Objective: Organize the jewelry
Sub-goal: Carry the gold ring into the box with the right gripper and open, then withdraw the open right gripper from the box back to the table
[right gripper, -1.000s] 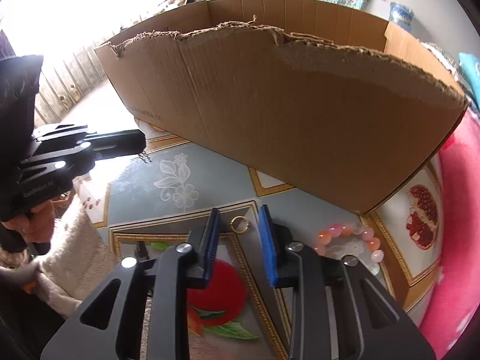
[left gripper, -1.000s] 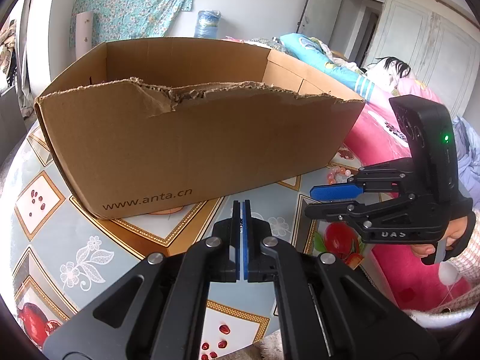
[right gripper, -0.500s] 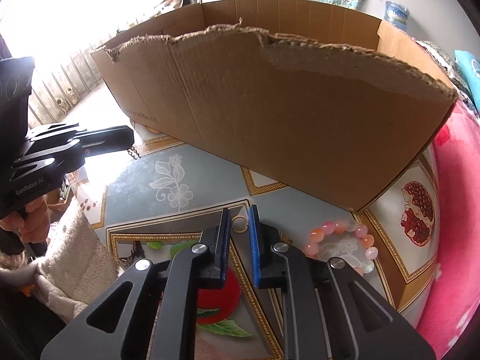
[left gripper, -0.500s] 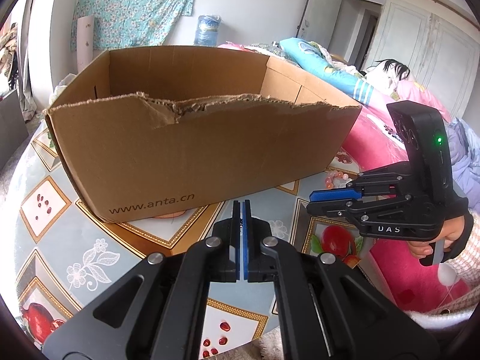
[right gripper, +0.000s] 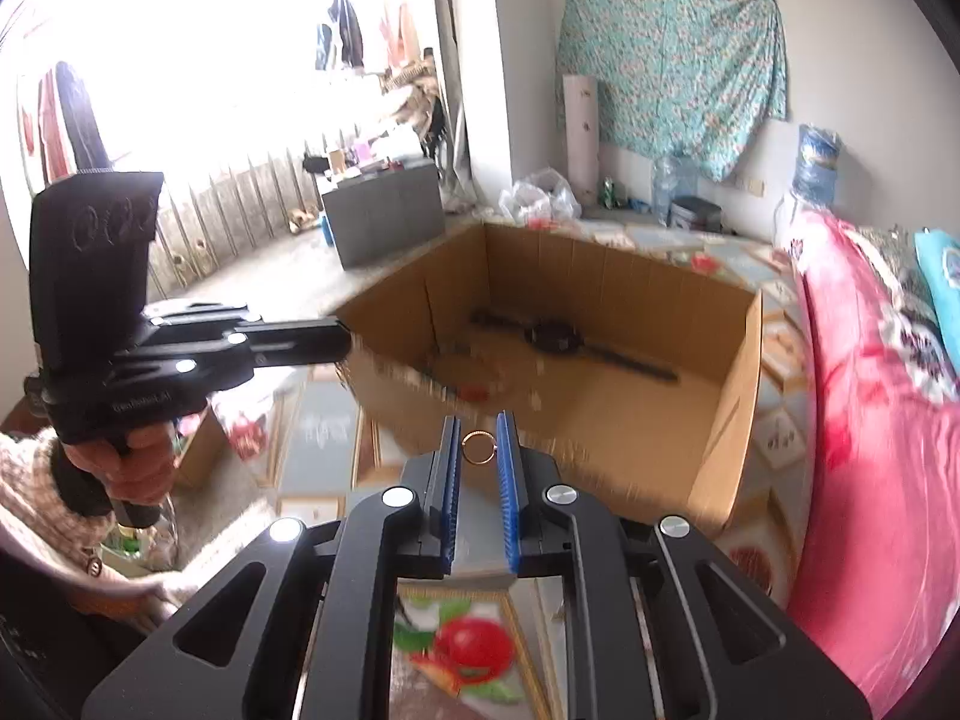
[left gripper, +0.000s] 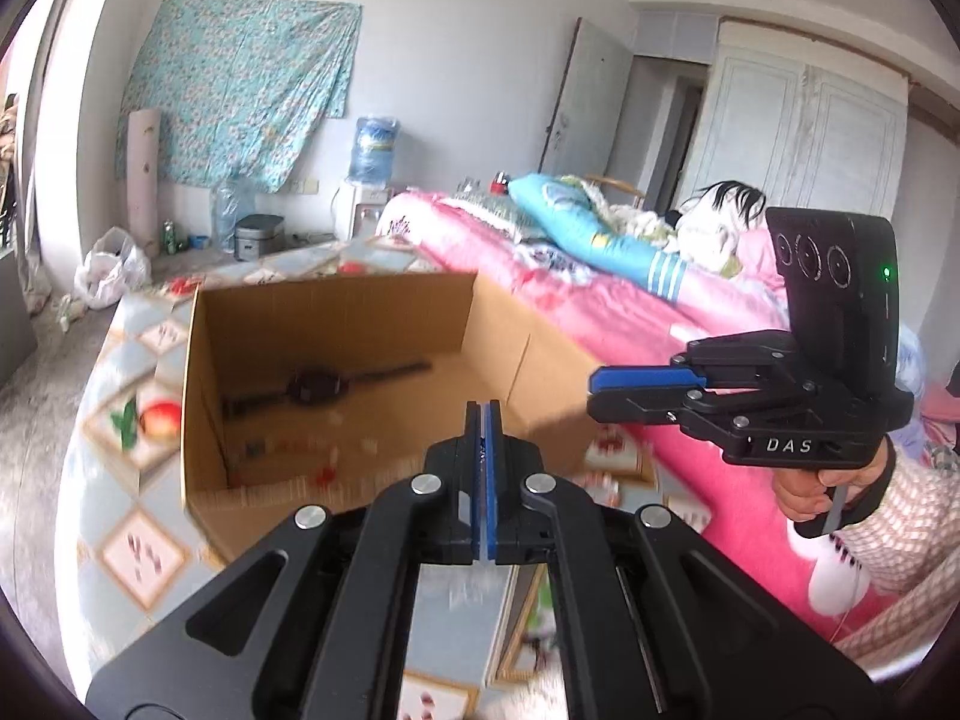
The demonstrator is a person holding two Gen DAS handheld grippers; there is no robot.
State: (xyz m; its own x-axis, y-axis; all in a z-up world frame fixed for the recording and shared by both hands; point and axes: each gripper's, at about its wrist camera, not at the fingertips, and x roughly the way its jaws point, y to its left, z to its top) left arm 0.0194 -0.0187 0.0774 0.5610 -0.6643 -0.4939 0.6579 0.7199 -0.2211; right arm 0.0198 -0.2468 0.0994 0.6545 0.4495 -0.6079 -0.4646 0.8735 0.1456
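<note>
My right gripper (right gripper: 478, 429) is shut on a small gold ring (right gripper: 477, 447), held between its blue pads above the near wall of the open cardboard box (right gripper: 738, 396). A black wristwatch (right gripper: 555, 339) and small loose pieces lie on the box floor. My left gripper (left gripper: 483, 420) is shut with pads pressed together; whether it holds anything is hidden. It hovers above the box's near edge (left gripper: 204, 420), and the watch (left gripper: 315, 387) shows inside. The right gripper (left gripper: 600, 383) shows in the left view, the left gripper (right gripper: 345, 339) in the right view.
The box stands on a table with a fruit-and-flower patterned cloth (right gripper: 474, 648). A bed with a pink quilt (right gripper: 870, 480) runs along the right side. A grey cabinet (right gripper: 384, 216), bottles and bags stand on the floor behind.
Both grippers have risen well above the table, so the box interior is now seen. The right gripper closed on the gold ring and lifted it off the tablecloth.
</note>
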